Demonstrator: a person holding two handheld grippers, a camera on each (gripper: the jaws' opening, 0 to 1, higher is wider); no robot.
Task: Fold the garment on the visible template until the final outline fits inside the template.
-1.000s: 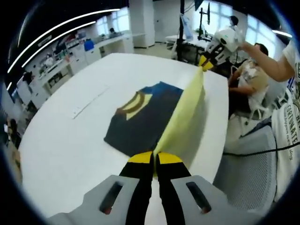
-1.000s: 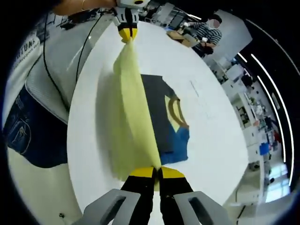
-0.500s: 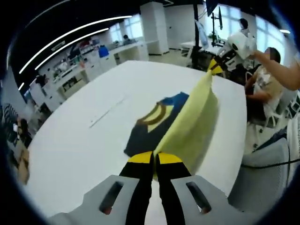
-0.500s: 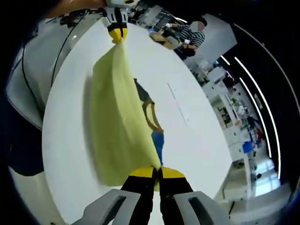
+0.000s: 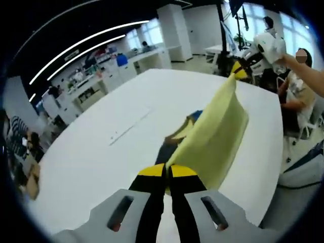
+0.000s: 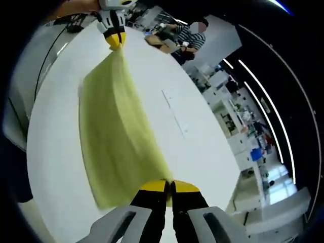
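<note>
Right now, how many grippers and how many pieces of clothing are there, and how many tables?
Grippers: 2, the left gripper and the right gripper.
Garments: 1, the yellow and blue garment.
Tables: 1, the white table.
Total: 4.

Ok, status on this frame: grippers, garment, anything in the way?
Left gripper and right gripper both shut on yellow garment panel, lifted taut over white table. Navy part lies beneath. Nothing obstructing.

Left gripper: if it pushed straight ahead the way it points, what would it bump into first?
Probably the yellow cloth its own fingers pinch; beyond it, likely the dark garment on the white table. Depth is unclear.
</note>
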